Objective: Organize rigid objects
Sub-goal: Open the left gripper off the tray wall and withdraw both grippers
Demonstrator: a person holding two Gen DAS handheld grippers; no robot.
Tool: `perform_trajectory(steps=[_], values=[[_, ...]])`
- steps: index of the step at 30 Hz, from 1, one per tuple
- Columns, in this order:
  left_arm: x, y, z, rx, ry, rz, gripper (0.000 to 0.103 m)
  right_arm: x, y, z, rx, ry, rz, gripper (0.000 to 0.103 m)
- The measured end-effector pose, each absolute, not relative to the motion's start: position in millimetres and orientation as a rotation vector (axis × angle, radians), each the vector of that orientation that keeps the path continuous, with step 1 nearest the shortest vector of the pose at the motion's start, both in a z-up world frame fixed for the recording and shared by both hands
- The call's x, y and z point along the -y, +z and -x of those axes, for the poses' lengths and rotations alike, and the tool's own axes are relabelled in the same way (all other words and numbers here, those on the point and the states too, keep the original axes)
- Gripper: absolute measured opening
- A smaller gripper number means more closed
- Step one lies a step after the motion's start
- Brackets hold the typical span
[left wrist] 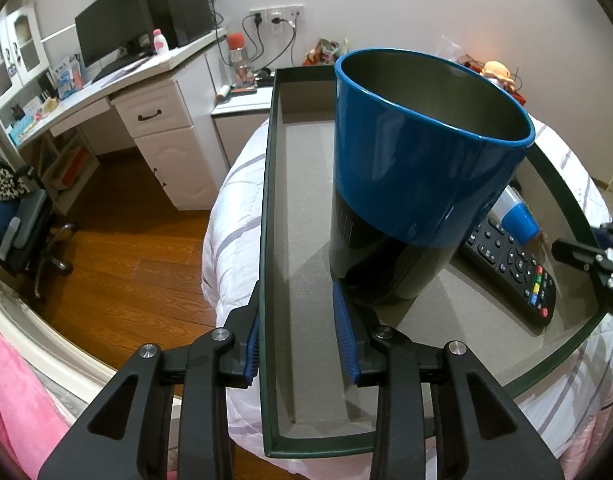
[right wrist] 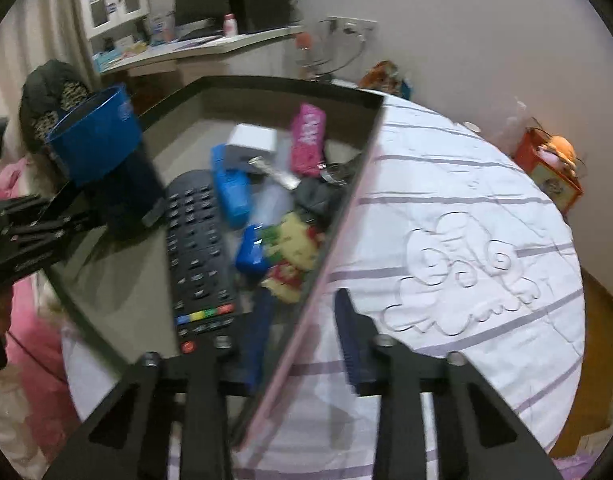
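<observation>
A shallow dark-rimmed tray point(left wrist: 266, 208) with a grey floor lies on the bed. A tall can with a blue top and black base point(left wrist: 418, 184) stands in it, also in the right wrist view point(right wrist: 102, 148). My left gripper point(left wrist: 298, 332) is open, its fingers straddling the tray's left wall, the can just ahead of the right finger. A black remote point(left wrist: 514, 268) point(right wrist: 198, 252) lies in the tray with a blue box point(right wrist: 232, 192), a pink case point(right wrist: 306, 140), a white box point(right wrist: 254, 144) and small toys. My right gripper point(right wrist: 302, 344) is open, straddling the tray's right wall point(right wrist: 338, 216).
The tray rests on a white quilt with purple stripes point(right wrist: 466, 240). A white desk with a monitor point(left wrist: 110, 32) and drawers point(left wrist: 166, 148) stands beyond, over a wooden floor point(left wrist: 118, 248). An office chair point(left wrist: 22, 216) is at the left. An orange box point(right wrist: 546, 168) sits by the wall.
</observation>
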State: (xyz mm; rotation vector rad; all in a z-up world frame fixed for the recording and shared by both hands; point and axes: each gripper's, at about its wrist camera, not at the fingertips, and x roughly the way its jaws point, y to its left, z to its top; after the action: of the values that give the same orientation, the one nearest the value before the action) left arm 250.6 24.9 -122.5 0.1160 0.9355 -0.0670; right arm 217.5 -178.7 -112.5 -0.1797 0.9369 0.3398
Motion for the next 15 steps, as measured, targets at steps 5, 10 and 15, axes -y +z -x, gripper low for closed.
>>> perform_trajectory(steps=[5, 10, 15], values=[[-22.0, -121.5, -248.2, -0.934, -0.072, -0.118, 0.031, 176.3, -112.7, -214.2, -0.932, 0.330, 0.197, 0.024], [-3.6, -120.2, -252.2, -0.932, -0.089, -0.154, 0.031, 186.7, -112.7, -210.8, -0.936, 0.310, 0.184, 0.023], [30.8, -118.9, -261.4, -0.934, -0.134, -0.195, 0.031, 211.7, -113.1, -208.1, -0.943, 0.268, 0.150, 0.023]])
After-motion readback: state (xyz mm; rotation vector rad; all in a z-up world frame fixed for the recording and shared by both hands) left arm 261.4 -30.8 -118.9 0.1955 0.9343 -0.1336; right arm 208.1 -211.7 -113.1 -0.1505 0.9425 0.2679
